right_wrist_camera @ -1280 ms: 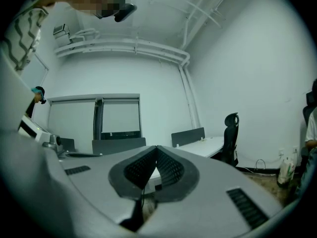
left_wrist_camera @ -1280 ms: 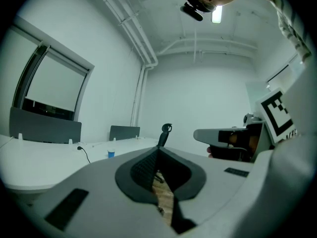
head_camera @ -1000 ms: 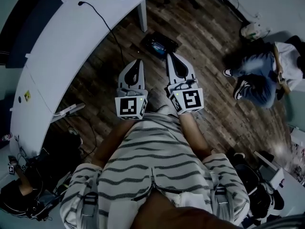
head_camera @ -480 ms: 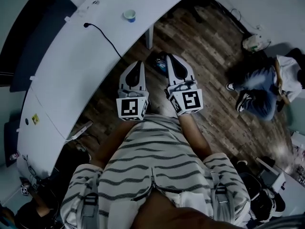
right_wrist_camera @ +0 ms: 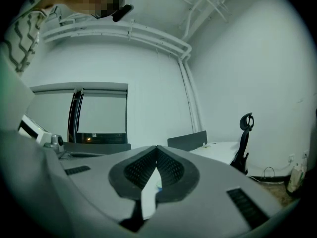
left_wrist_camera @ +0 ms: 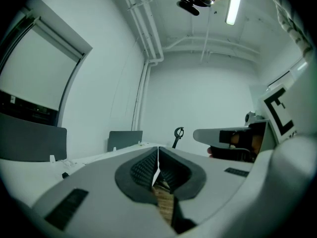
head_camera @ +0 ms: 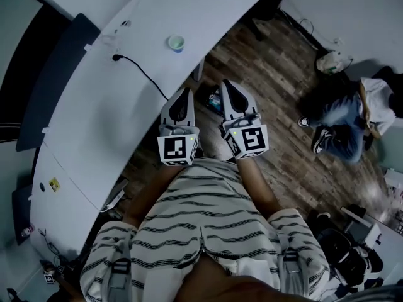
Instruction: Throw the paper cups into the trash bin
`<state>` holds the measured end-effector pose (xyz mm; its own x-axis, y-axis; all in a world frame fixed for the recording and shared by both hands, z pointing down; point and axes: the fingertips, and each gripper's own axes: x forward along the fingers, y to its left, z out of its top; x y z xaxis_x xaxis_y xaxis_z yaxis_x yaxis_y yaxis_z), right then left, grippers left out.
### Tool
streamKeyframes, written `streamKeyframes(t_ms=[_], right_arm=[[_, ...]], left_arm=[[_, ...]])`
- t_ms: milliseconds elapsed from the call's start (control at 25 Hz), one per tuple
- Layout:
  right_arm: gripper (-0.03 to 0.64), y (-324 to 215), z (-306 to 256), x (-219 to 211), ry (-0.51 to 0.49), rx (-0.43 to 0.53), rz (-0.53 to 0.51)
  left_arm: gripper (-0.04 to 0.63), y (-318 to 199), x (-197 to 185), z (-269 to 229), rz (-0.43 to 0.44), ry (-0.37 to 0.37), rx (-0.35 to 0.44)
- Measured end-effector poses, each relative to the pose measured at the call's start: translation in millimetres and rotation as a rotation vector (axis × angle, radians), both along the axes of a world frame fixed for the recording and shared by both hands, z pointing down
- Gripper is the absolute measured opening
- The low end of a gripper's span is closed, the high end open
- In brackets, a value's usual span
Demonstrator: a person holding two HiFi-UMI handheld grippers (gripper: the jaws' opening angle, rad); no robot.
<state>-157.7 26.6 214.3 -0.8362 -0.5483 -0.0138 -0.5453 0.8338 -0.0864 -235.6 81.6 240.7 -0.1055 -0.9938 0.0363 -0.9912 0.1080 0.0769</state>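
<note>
Head view: paper cup (head_camera: 175, 43) is set upright on the white table (head_camera: 94, 118), ahead of left gripper (head_camera: 184, 93) and right gripper (head_camera: 228, 84); both are closed, nothing held; one should be opened before the cup is neared

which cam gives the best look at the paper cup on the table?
Head view: the paper cup stands whole and unblocked on the white table. Right gripper view gives only a sliver behind its jaws, possibly the cup. Left gripper view doesn't show it.
</note>
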Motion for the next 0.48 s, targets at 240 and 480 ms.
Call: streamKeyframes(t_ms=[240,480], right_arm=[[0.009,-10.4,-4.6,-17.4,0.013,0.007,0.003],[0.009,-23.0,-1.2,-22.9,0.015,-0.001,-0.010]], left_arm=[[0.025,-15.7,-14.5,2.7,0.017,0.017,-0.007],[0.025,-27.9,-21.2,5.6,0.004,0.027,-0.015]])
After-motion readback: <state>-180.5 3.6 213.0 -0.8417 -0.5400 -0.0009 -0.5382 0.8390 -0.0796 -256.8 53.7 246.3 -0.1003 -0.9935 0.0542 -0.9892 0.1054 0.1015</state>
